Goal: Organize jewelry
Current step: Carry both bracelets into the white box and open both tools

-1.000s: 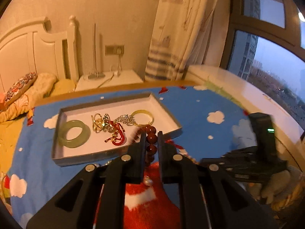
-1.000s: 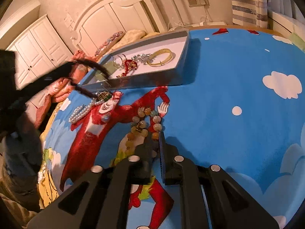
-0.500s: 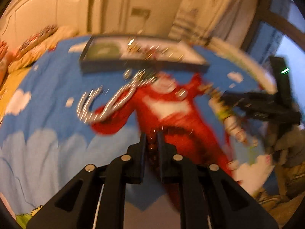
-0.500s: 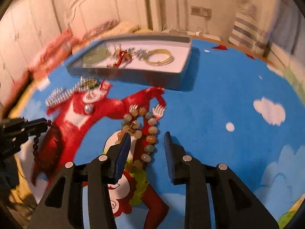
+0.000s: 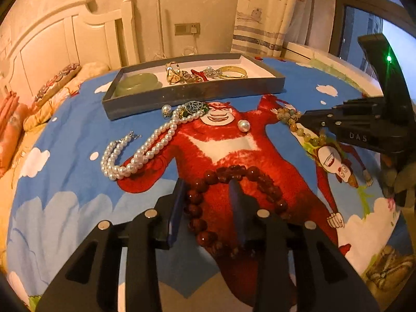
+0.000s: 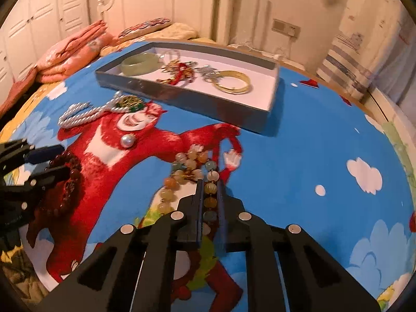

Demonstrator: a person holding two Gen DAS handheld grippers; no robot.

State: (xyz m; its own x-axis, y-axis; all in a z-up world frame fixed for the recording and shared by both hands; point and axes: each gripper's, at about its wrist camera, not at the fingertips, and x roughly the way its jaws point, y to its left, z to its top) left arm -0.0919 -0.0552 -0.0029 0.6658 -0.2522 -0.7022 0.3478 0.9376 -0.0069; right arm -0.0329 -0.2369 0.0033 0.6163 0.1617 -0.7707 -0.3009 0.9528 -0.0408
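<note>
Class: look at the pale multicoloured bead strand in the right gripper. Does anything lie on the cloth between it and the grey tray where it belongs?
Nothing visible does. Between the bead strand and the grey tray lies only bare printed cloth; the loose pearl sits off to the left.

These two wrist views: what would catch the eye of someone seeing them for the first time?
First, the big red cartoon figure on the blue cloud-printed cloth. On it lie a white pearl necklace at the left and a dark red bead bracelet between the open left gripper fingers. Behind stands a grey shallow tray with a pale green jade bangle.
</note>
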